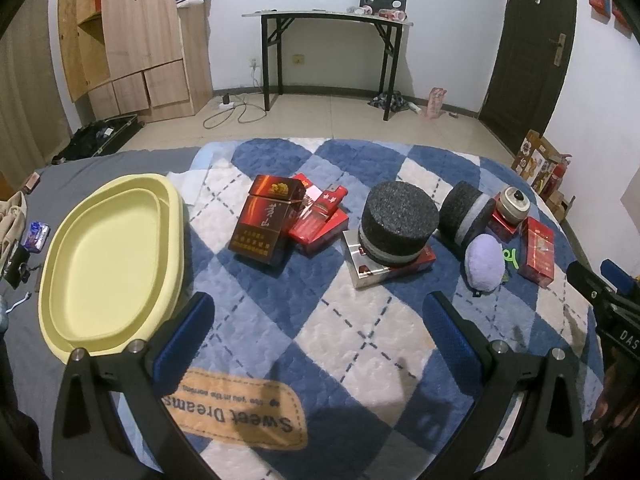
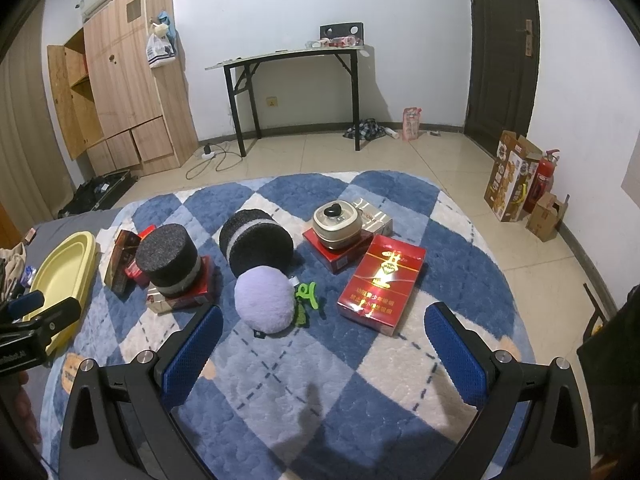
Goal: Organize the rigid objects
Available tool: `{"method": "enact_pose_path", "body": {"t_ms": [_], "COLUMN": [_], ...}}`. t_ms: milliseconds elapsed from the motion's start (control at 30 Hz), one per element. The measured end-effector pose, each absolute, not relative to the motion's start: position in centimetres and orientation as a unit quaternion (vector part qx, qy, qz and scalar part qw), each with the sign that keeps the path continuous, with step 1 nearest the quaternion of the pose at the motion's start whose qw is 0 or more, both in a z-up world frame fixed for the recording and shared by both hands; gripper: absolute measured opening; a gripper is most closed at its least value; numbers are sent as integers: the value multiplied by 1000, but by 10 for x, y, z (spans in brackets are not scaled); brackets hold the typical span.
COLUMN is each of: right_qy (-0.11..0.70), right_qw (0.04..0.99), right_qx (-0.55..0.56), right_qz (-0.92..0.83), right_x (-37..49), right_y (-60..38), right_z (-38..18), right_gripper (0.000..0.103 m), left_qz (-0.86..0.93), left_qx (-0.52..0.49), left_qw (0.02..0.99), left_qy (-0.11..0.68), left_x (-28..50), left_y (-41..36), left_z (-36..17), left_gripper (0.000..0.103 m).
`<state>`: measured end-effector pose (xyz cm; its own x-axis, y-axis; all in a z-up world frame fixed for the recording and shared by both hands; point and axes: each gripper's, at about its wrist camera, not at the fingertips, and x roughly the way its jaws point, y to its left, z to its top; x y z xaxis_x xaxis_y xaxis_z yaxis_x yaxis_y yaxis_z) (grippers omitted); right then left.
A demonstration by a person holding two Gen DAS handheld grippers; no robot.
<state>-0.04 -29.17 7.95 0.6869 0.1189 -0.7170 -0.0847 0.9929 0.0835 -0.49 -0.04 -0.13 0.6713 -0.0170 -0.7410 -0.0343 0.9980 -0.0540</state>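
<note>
A yellow oval tray (image 1: 108,264) lies at the left of the blue and white blanket (image 1: 320,340); it also shows in the right wrist view (image 2: 64,272). Several red cigarette boxes (image 1: 260,224) (image 2: 380,284) lie scattered. One black foam cylinder (image 1: 398,224) (image 2: 168,260) stands on a box, another (image 1: 466,216) (image 2: 256,240) lies on its side. A lilac plush ball (image 1: 484,262) (image 2: 264,300), a green clip (image 2: 306,294) and a beige pot-shaped toy (image 2: 338,226) sit nearby. My left gripper (image 1: 316,320) and right gripper (image 2: 324,332) are open and empty above the blanket.
A wooden wardrobe (image 2: 120,80) stands at the back left, a black folding table (image 2: 296,64) at the far wall, a dark door (image 2: 504,48) at the right. Cardboard boxes and a fire extinguisher (image 2: 540,180) stand on the floor at the right.
</note>
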Motion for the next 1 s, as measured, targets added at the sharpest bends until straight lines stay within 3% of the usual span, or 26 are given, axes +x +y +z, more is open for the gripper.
{"method": "enact_pose_path", "body": {"t_ms": [1000], "right_qy": [399], "right_qw": [915], "right_qx": [15], "right_qz": [55], "right_x": [3], "right_y": [-291], "right_z": [75], "right_gripper": [103], "left_qz": [20], "left_qx": [-25], "left_qw": [908], "left_qy": [418], "left_x": [0], "left_y": [10], "left_z": [-2], "left_gripper": [103]}}
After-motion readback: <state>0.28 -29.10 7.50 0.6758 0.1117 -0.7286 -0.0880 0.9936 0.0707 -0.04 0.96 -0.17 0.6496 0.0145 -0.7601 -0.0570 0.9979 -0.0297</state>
